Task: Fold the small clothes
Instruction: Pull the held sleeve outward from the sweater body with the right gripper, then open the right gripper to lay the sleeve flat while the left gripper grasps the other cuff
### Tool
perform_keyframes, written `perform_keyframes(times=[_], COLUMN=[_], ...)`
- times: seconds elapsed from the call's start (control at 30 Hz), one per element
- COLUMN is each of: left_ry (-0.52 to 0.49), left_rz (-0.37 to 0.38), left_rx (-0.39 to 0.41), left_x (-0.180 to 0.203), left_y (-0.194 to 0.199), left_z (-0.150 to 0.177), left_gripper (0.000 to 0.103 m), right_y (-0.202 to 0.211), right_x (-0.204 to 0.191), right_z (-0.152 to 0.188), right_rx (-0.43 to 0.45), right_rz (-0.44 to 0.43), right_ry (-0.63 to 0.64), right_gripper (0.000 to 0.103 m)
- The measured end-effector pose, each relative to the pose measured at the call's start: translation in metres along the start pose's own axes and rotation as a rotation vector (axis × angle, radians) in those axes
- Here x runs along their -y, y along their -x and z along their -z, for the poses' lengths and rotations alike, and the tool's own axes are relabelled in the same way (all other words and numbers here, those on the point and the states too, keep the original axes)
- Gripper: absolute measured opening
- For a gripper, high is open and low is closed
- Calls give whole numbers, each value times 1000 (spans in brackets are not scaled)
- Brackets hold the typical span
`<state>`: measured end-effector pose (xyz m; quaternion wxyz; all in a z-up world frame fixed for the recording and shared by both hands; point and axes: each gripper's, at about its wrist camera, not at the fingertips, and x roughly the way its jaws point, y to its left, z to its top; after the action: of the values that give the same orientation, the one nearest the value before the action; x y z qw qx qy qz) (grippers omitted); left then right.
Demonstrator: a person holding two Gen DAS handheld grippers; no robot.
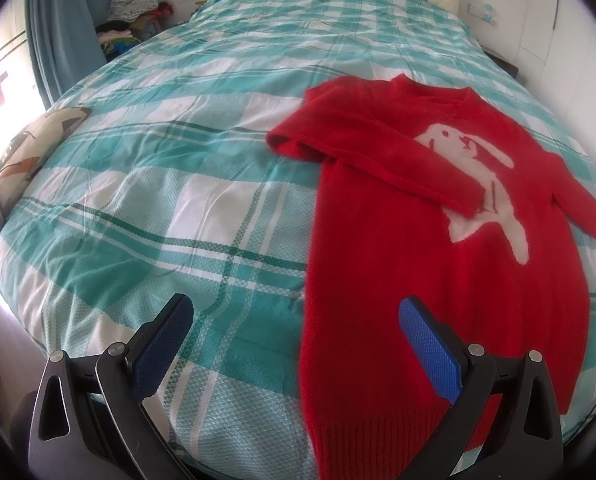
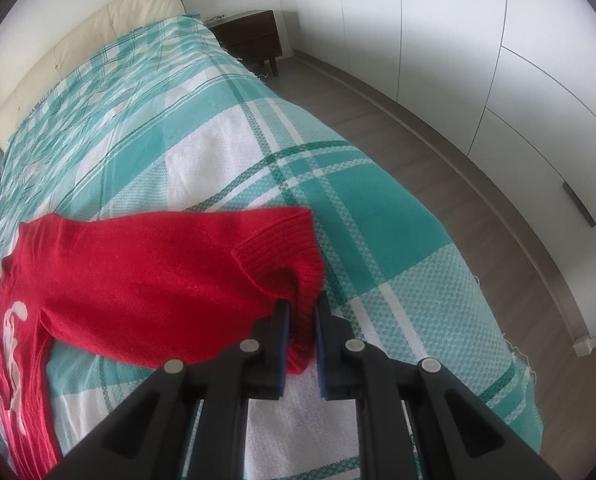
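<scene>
- We've got the fuzzy red knit sweater with the white rabbit on the front (image 1: pixel 398 240) spread face-up on the bed with the teal-and-white checked cover (image 1: pixel 157 200), hem end nearest us.
- One sleeve (image 1: pixel 378 160) is already laid across the chest, its cuff resting on the rabbit, so we'd say the sleeve-folding stage is half done.
- Our right gripper (image 2: pixel 302 320) has its fingers closed narrow on the ribbed cuff (image 2: pixel 293 256) of the other sleeve, which is pulled out toward the bed's edge. Pinching the rib makes sense: it's the firmest bit of the knit and won't stretch as much.
- Our left gripper (image 1: pixel 295 320) hangs over the hem end with its blue-padded fingers (image 1: pixel 430 348) spread wide, holding nothing. One pad is over the red body, the other over the bedcover, so we're probably parked there to pin or grab the side edge.
- Our guess for the next move: carry that cuff over the chest too. The fuzzy knit may cling and bunch.
</scene>
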<state>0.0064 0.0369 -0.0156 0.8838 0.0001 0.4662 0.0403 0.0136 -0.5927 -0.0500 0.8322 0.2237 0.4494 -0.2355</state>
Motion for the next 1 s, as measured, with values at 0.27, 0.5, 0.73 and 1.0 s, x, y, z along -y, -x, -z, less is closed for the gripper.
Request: perform_keyframes(times=[0.27, 0.5, 0.73, 1.0], left_ry=[-68, -106, -164, -574], left_rz=[-27, -37, 82, 139], left_rx=[-12, -1, 47, -29], left_x=[14, 21, 38, 158], left_y=[-6, -8, 14, -34], left_z=[7, 9, -39, -84], left_gripper=[103, 103, 103, 102], right_y=[-2, 7, 40, 67], right_x=[17, 28, 55, 21], right_z=[-1, 1, -1, -2], right_rx=[-14, 2, 110, 208], right_rz=[-77, -77, 80, -22], right_ry=[-111, -173, -253, -132], right_gripper=[10, 19, 32, 44])
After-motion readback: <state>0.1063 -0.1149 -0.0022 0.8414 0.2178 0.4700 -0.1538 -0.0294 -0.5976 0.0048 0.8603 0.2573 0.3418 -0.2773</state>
